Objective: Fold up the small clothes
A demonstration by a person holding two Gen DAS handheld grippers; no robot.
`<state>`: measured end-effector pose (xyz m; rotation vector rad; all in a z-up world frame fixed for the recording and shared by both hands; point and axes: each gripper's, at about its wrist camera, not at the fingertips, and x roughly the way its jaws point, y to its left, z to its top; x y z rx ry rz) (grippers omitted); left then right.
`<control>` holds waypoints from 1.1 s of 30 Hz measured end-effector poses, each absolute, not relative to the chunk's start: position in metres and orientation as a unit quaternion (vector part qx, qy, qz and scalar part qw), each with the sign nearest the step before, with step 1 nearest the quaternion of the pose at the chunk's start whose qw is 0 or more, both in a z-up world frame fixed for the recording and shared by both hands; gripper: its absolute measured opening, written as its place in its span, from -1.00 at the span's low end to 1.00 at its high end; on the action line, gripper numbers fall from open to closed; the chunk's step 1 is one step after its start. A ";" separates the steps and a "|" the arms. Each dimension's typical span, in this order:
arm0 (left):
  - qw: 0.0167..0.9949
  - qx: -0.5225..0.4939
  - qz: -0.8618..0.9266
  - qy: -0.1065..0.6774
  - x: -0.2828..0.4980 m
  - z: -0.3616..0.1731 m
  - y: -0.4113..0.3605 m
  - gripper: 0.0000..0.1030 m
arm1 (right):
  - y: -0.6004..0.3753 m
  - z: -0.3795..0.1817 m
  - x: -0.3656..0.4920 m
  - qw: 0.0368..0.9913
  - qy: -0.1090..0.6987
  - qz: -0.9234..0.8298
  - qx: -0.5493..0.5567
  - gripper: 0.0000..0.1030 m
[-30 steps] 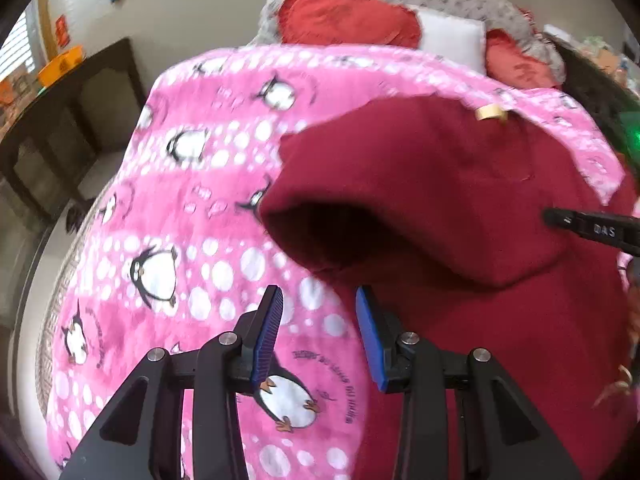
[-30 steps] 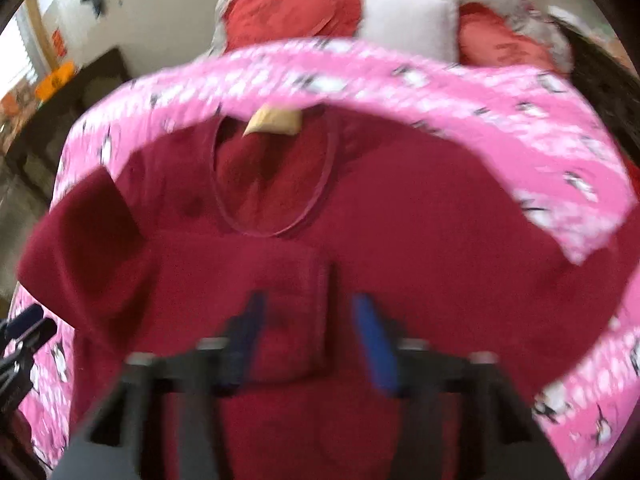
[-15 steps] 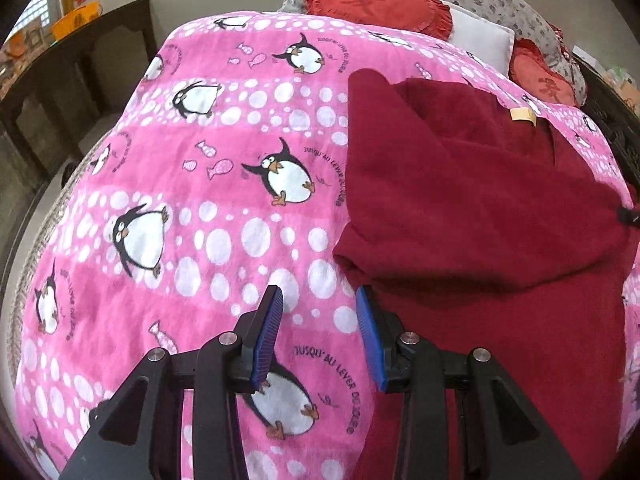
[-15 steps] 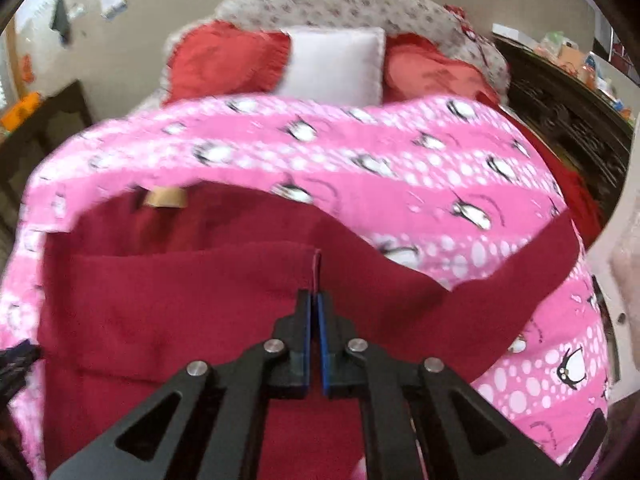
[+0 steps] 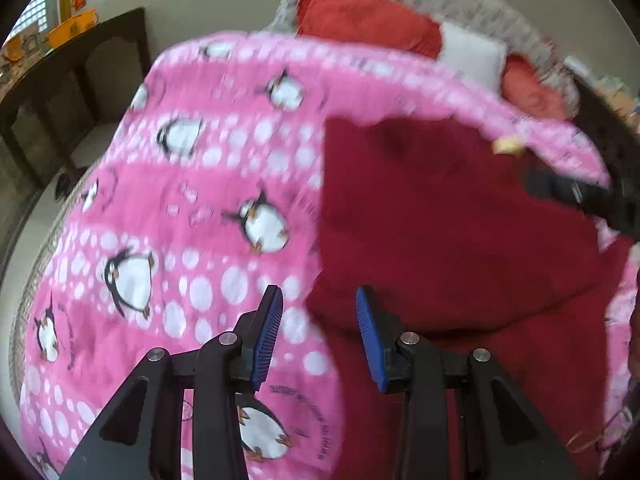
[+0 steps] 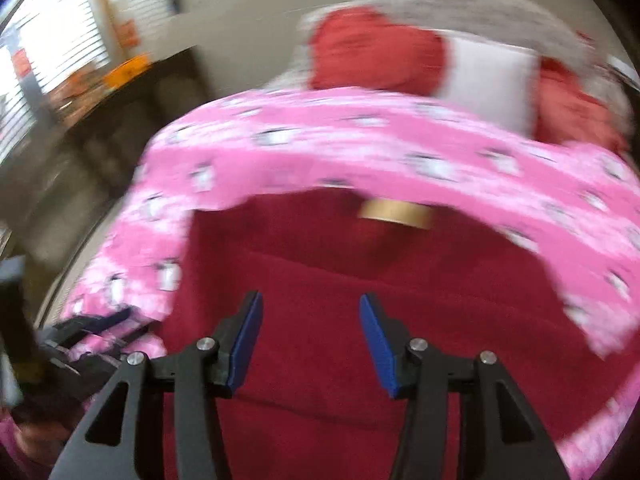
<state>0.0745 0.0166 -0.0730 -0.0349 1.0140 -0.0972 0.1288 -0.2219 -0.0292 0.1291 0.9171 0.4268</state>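
A dark red garment with a tan neck label lies on a pink penguin blanket, its left side folded in over its body. My left gripper hovers open at the garment's lower left corner, nothing pressed between its blue pads. In the right wrist view the garment and label are blurred. My right gripper is over the garment's middle with its jaws opening and nothing between them. The right gripper shows as a dark blur at the right of the left wrist view.
Red cushions and a white pillow lie at the head of the bed. A dark table with an orange bowl stands to the left. Dark furniture flanks the bed's right side. The left gripper blurs at lower left.
My right gripper, shut on a fold of the garment half a second ago, has opened, let it go and lifted. The left gripper shifted slightly along the garment's edge, still open.
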 end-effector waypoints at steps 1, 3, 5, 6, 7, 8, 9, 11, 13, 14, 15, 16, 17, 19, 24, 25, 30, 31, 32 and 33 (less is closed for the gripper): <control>0.867 -0.023 -0.040 0.496 0.078 -0.082 0.021 -0.66 | -0.204 -0.033 0.135 0.872 0.439 0.214 0.047 0.00; 0.864 -0.056 -0.046 0.499 0.080 -0.087 0.031 -0.57 | -0.170 -0.044 0.154 0.873 0.437 0.218 -0.005 -0.04; 0.861 -0.076 -0.045 0.500 0.082 -0.087 0.038 -0.48 | -0.148 -0.051 0.165 0.875 0.426 0.224 -0.046 -0.04; 0.860 -0.081 -0.048 0.501 0.083 -0.087 0.040 -0.48 | -0.139 -0.054 0.168 0.878 0.419 0.223 -0.070 -0.04; 0.859 -0.082 -0.050 0.502 0.083 -0.087 0.040 -0.48 | -0.136 -0.059 0.173 0.877 0.421 0.212 -0.092 -0.04; 0.859 -0.080 -0.052 0.502 0.083 -0.087 0.040 -0.48 | -0.133 -0.062 0.176 0.874 0.426 0.208 -0.106 -0.04; 0.860 -0.079 -0.054 0.501 0.082 -0.087 0.040 -0.48 | -0.134 -0.067 0.179 0.866 0.437 0.219 -0.107 -0.04; 0.861 -0.077 -0.055 0.500 0.083 -0.087 0.040 -0.47 | -0.137 -0.076 0.181 0.850 0.457 0.241 -0.098 -0.04; 0.862 -0.077 -0.055 0.499 0.082 -0.087 0.039 -0.47 | -0.138 -0.083 0.180 0.845 0.464 0.246 -0.104 -0.62; 0.862 -0.077 -0.056 0.498 0.083 -0.087 0.039 -0.47 | -0.136 -0.087 0.180 0.845 0.462 0.243 -0.113 -0.84; 0.862 -0.077 -0.056 0.498 0.084 -0.089 0.040 -0.47 | -0.135 -0.087 0.179 0.848 0.457 0.237 -0.122 -0.92; 0.863 -0.077 -0.057 0.496 0.084 -0.088 0.040 -0.47 | -0.137 -0.083 0.177 0.852 0.452 0.233 -0.123 -0.93; 0.863 -0.079 -0.057 0.495 0.085 -0.090 0.040 -0.47 | -0.139 -0.077 0.175 0.858 0.443 0.231 -0.119 -0.93; 0.862 -0.086 -0.056 0.496 0.086 -0.091 0.041 -0.44 | -0.145 -0.067 0.177 0.874 0.424 0.212 -0.105 -0.93; 0.863 -0.079 -0.055 0.496 0.084 -0.089 0.044 -0.44 | -0.141 -0.071 0.187 0.867 0.453 0.195 -0.078 -0.69; 0.862 -0.079 -0.056 0.497 0.084 -0.089 0.045 -0.44 | -0.142 -0.066 0.186 0.871 0.444 0.199 -0.063 -0.49; 0.863 -0.074 -0.052 0.497 0.085 -0.091 0.043 -0.43 | -0.116 -0.064 0.183 0.855 0.447 0.263 -0.017 -0.40; 0.864 -0.072 -0.050 0.496 0.085 -0.091 0.042 -0.43 | -0.107 -0.070 0.186 0.852 0.451 0.263 -0.027 -0.43; 0.865 -0.069 -0.049 0.495 0.085 -0.091 0.041 -0.43 | -0.100 -0.076 0.188 0.853 0.453 0.259 -0.036 -0.45; 0.865 -0.067 -0.047 0.495 0.086 -0.091 0.040 -0.42 | -0.093 -0.084 0.194 0.853 0.457 0.248 -0.045 -0.52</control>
